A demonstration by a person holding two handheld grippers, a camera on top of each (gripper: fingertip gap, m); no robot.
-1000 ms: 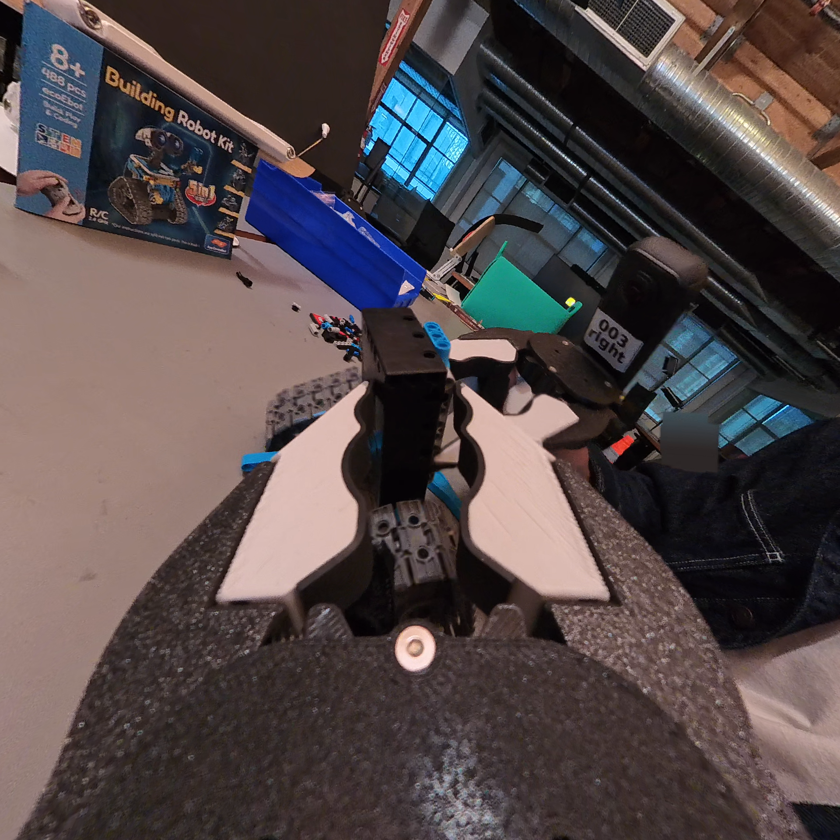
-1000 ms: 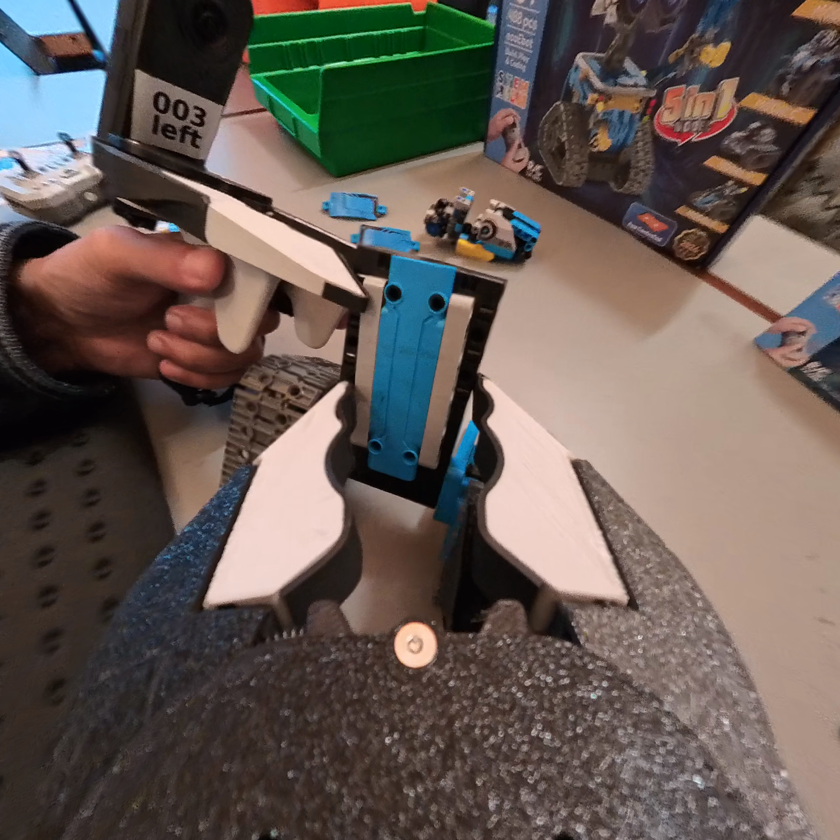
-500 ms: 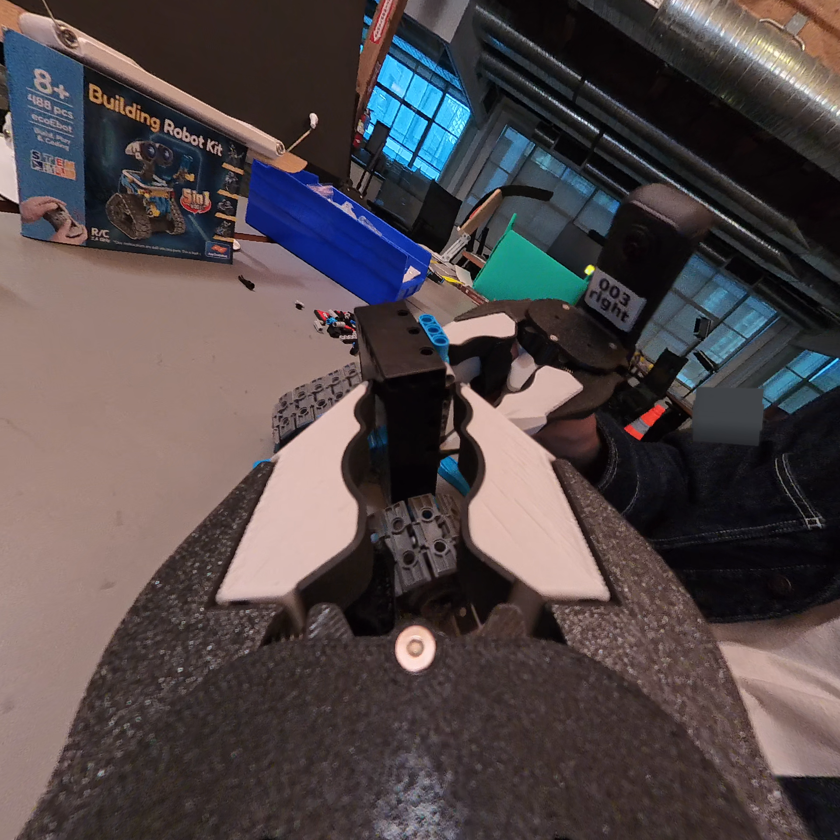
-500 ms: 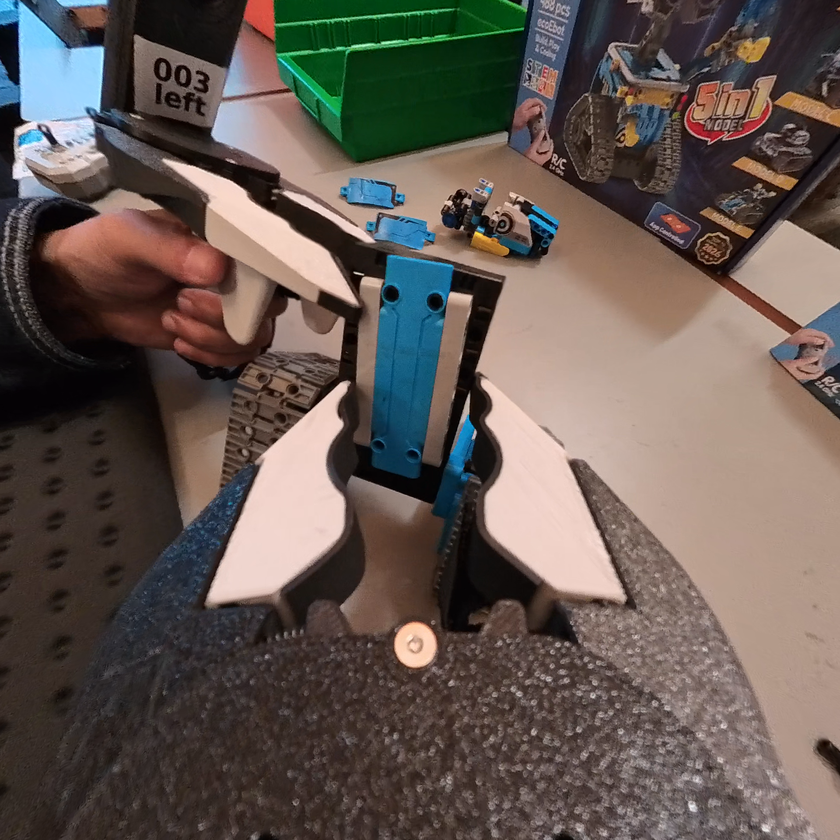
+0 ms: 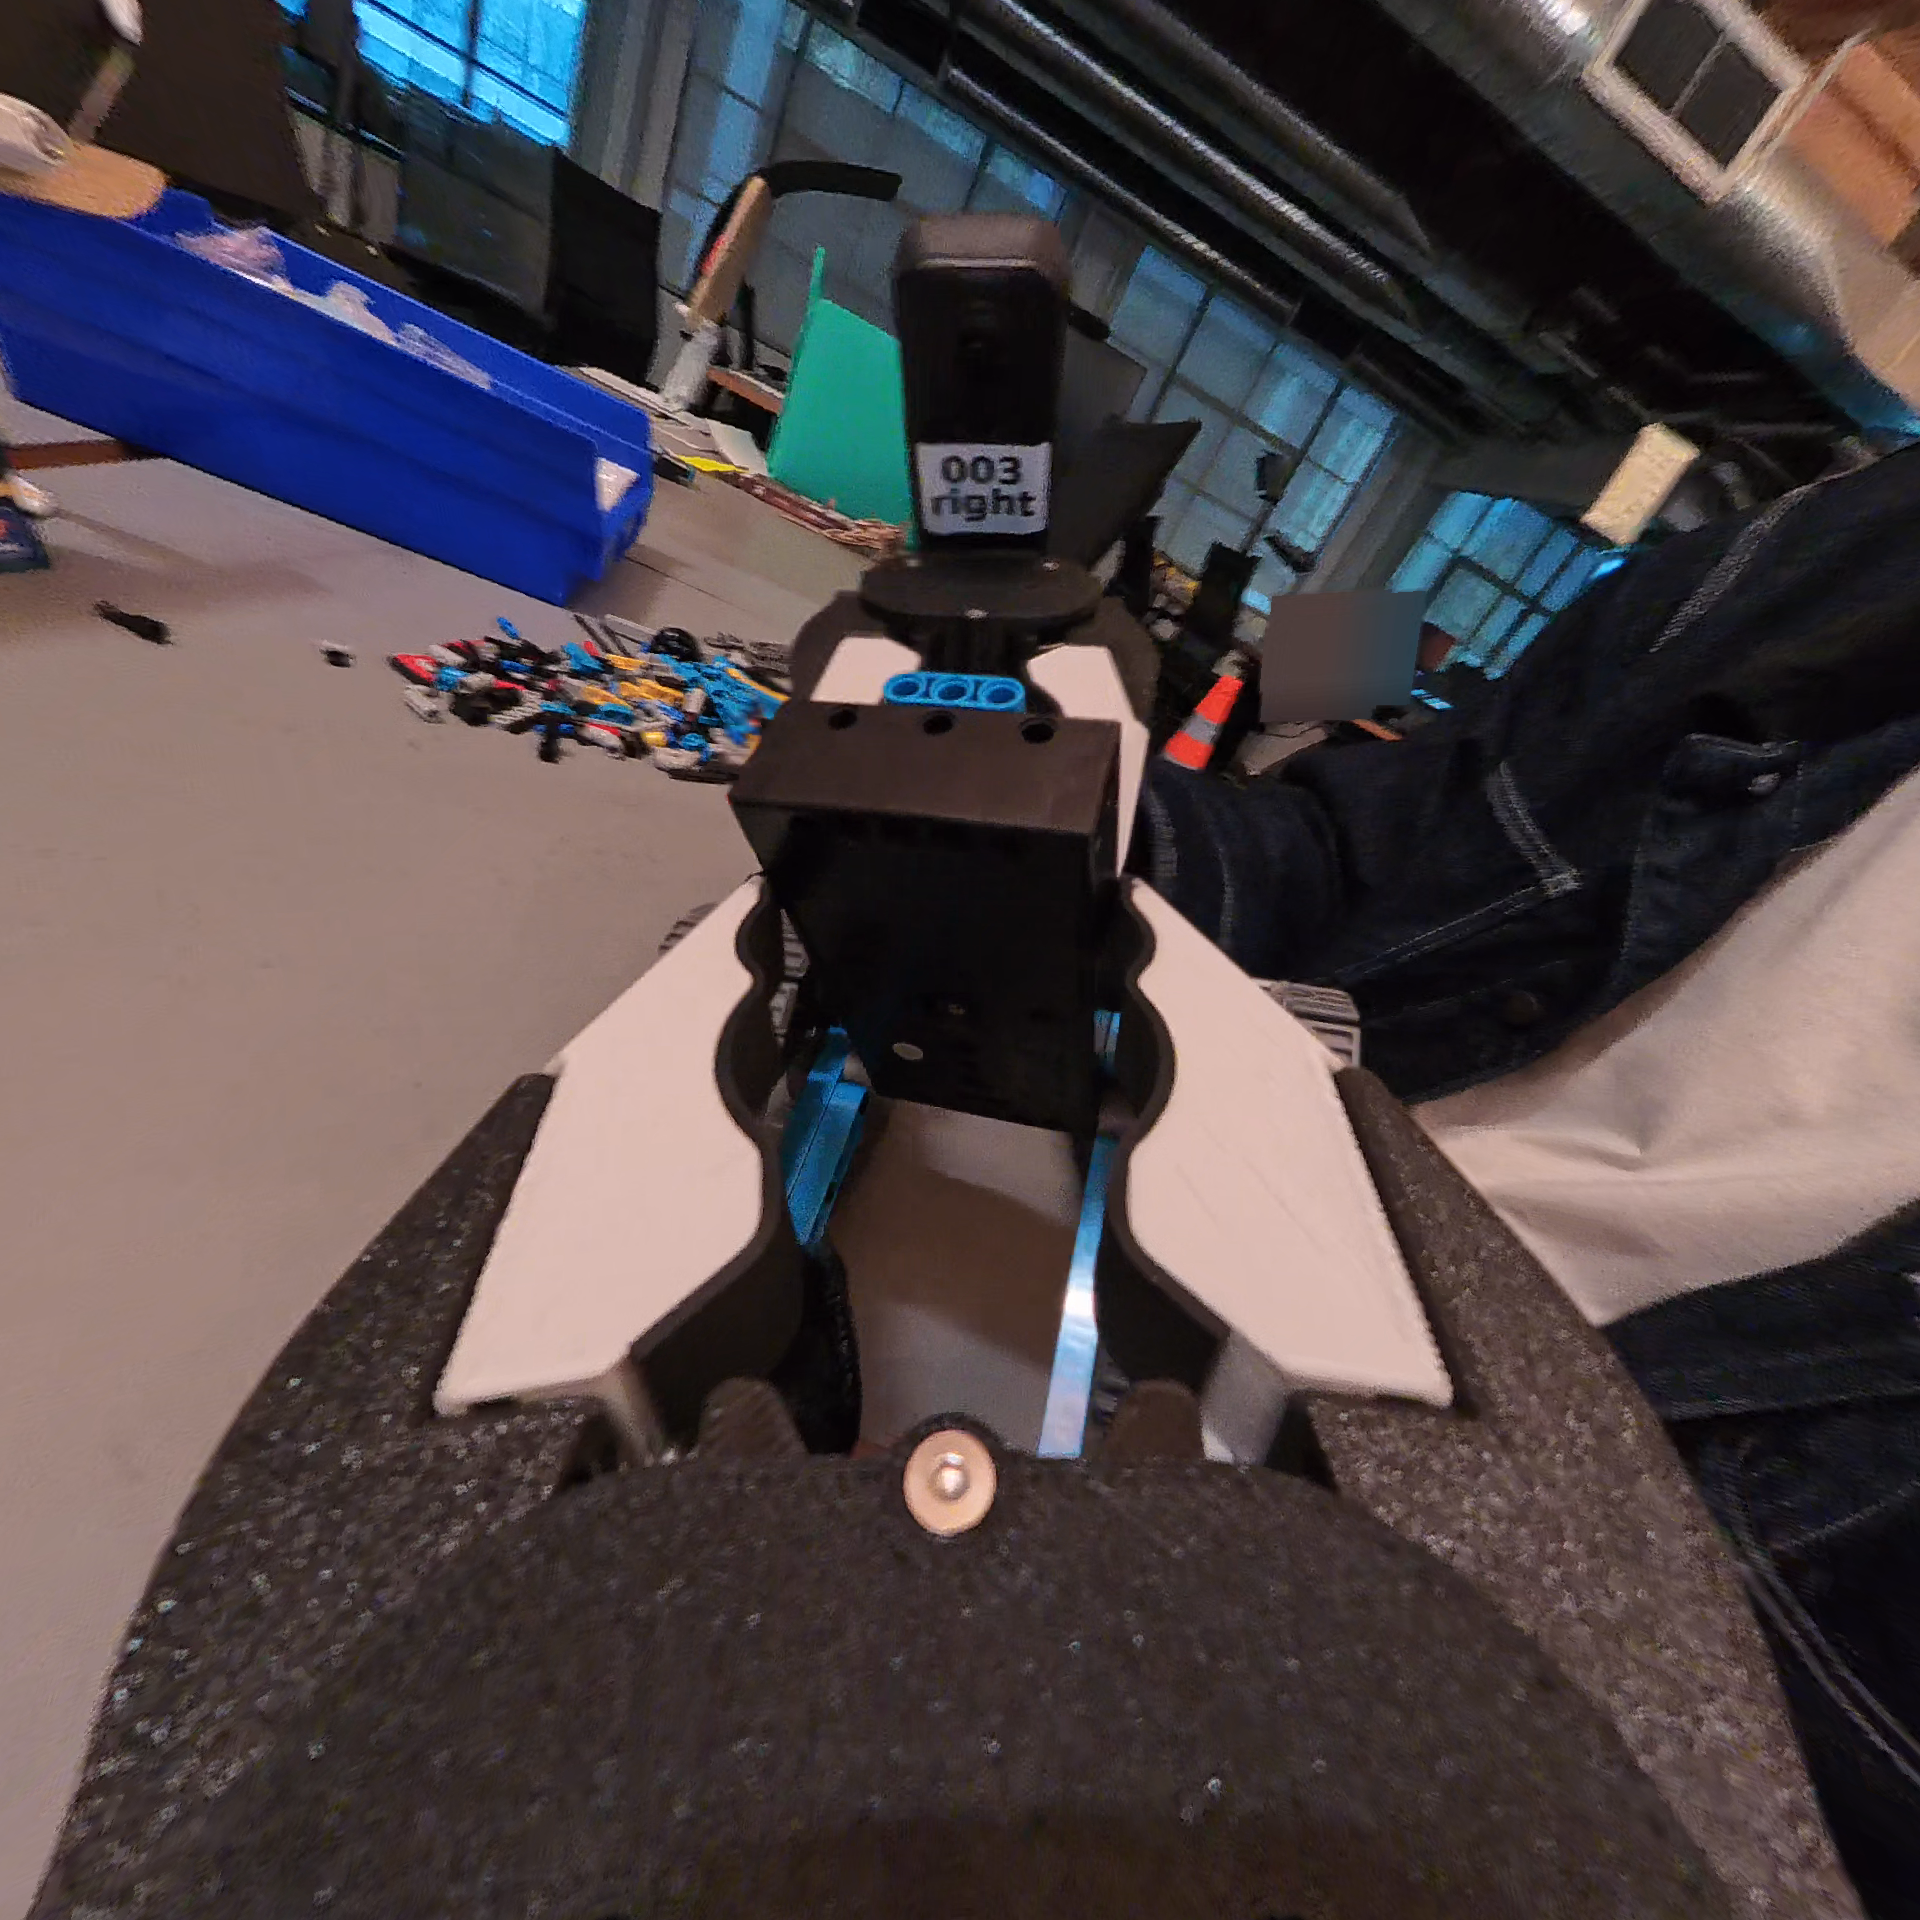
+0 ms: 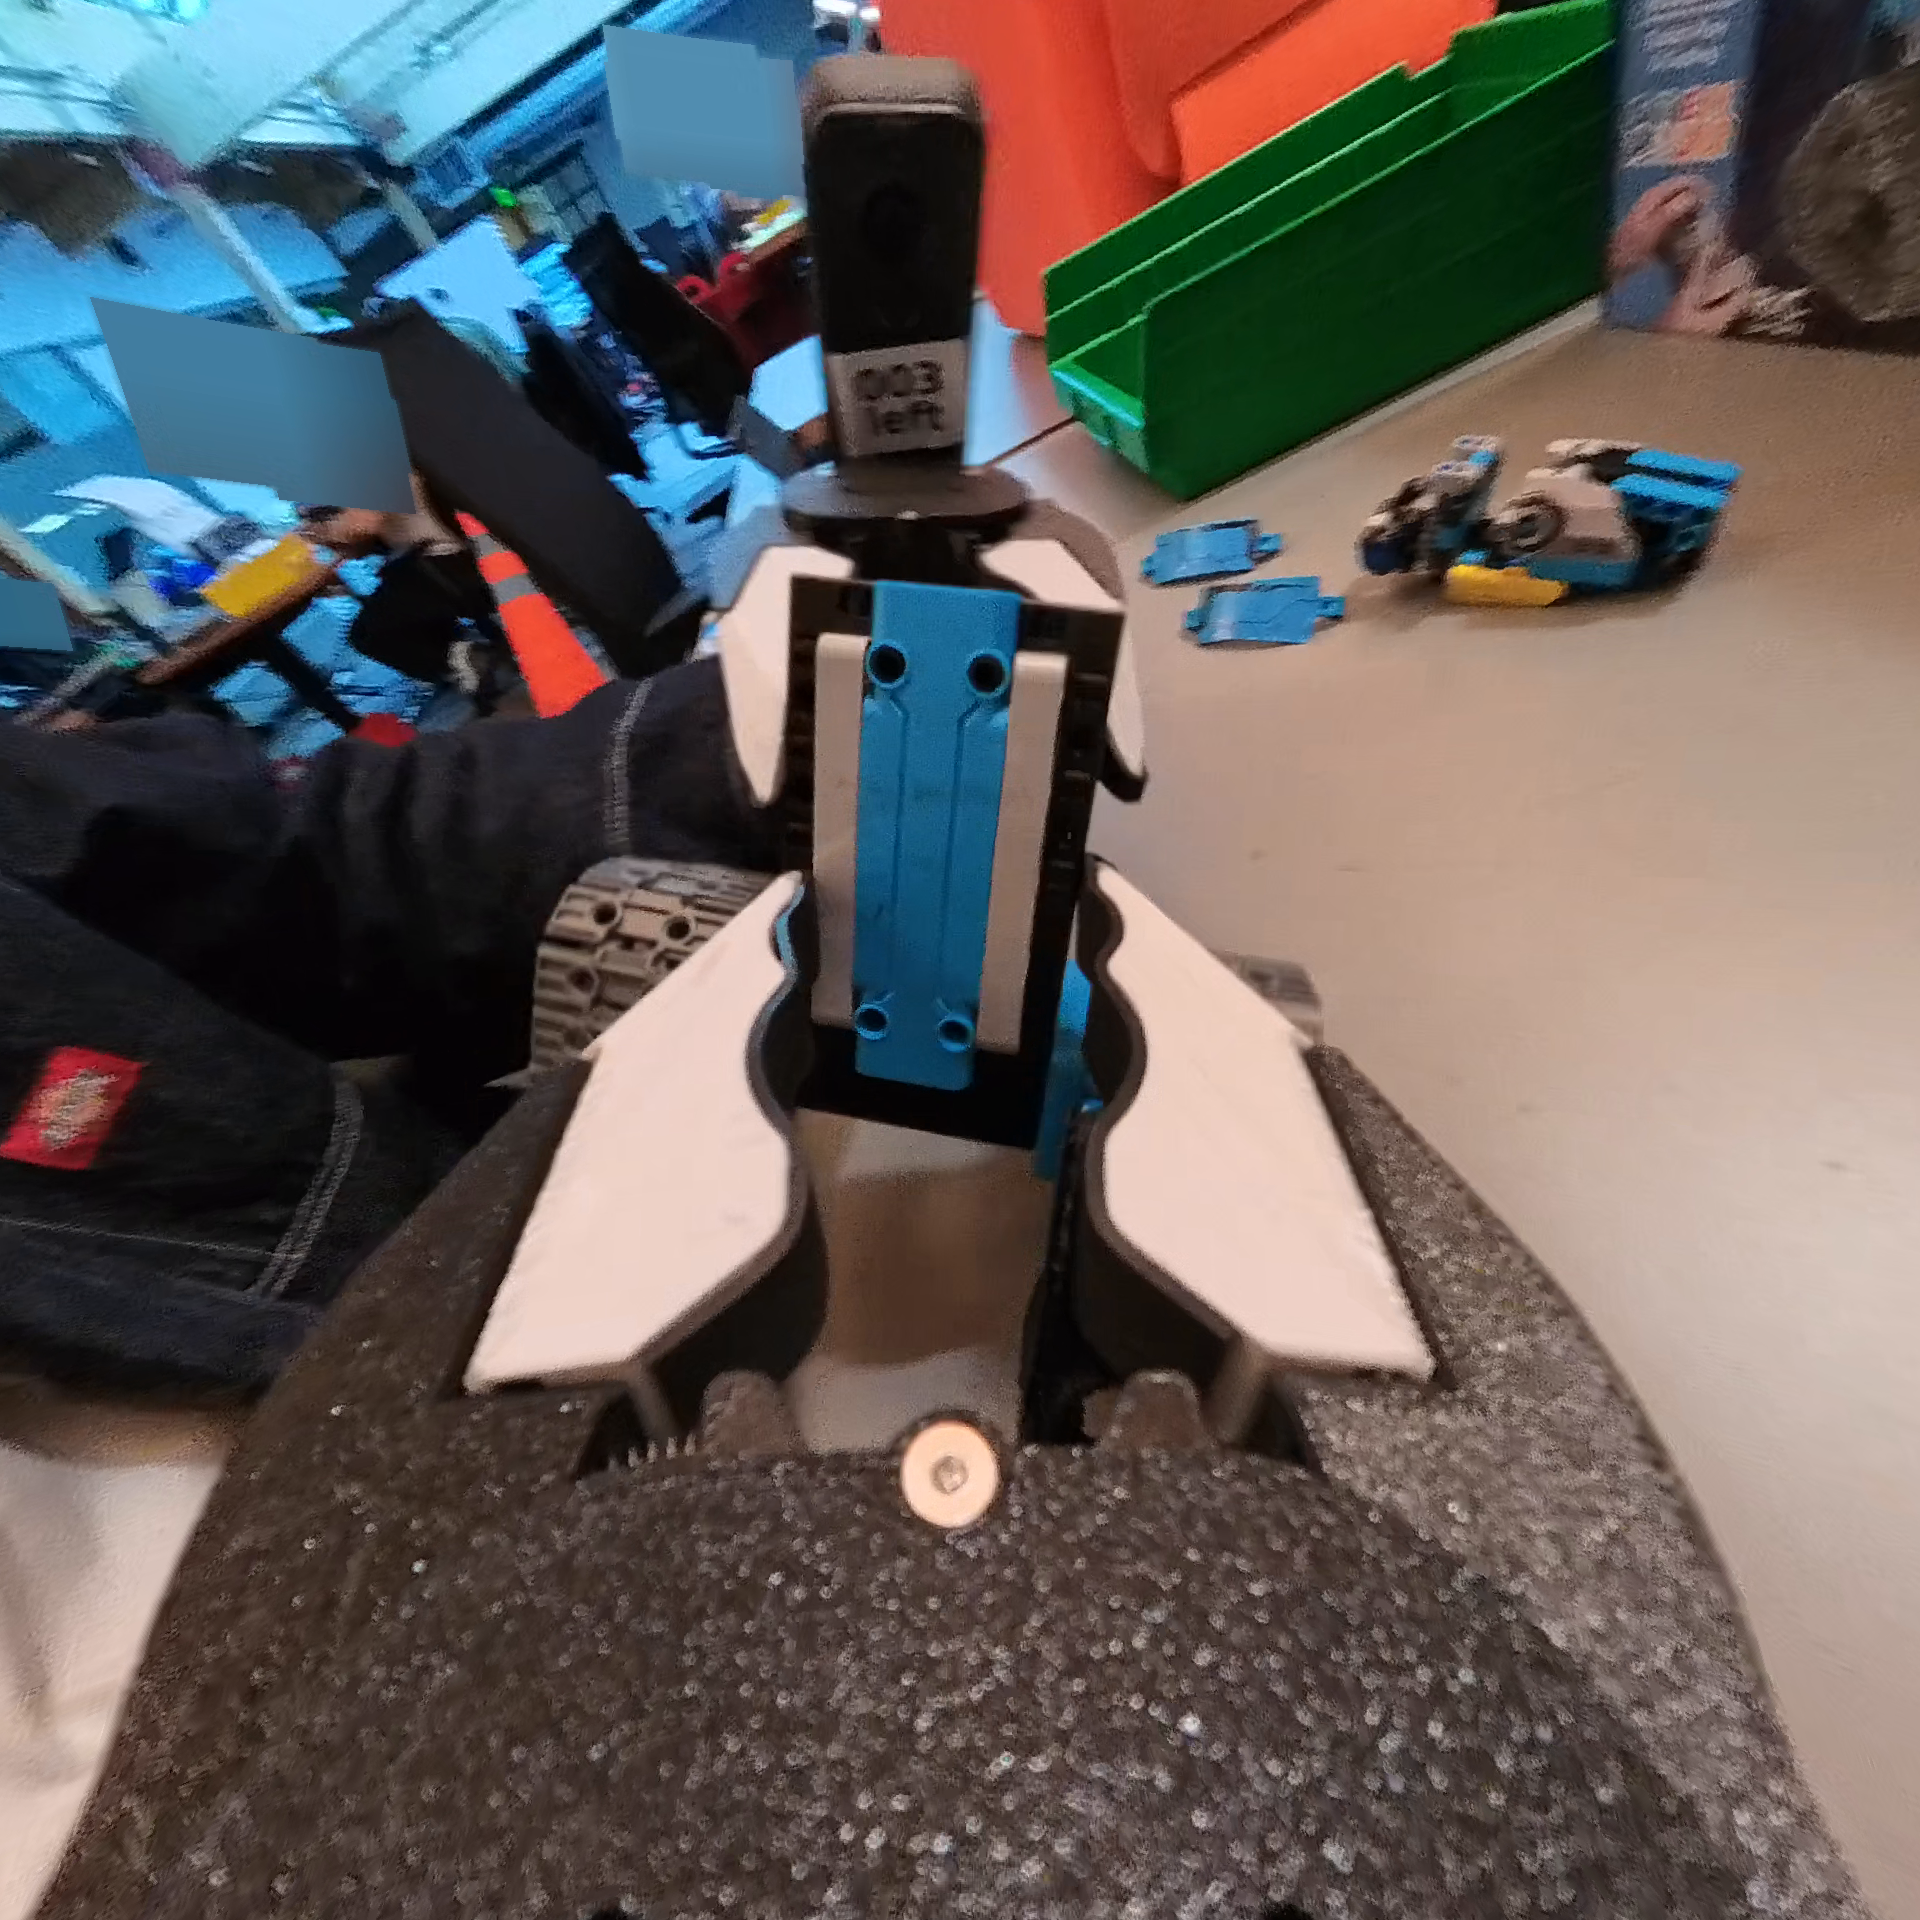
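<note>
Grey table (image 5: 260, 1039) in a workshop, bearing a blue bin (image 5: 312, 384), a green bin (image 6: 1330, 281), a heap of loose parts (image 5: 592, 701), two blue plates (image 6: 1236, 582) and a small built model (image 6: 1548, 525). Black block model (image 5: 935, 914) with blue strip (image 6: 930, 842) and grey treads (image 6: 623, 956), upright at centre: left gripper (image 5: 940, 914) clamped on its sides from one face, right gripper (image 6: 940, 914) clamped on it from the opposite face. The two grippers face each other, the model between them, a dark denim sleeve (image 6: 416, 883) beside it.
</note>
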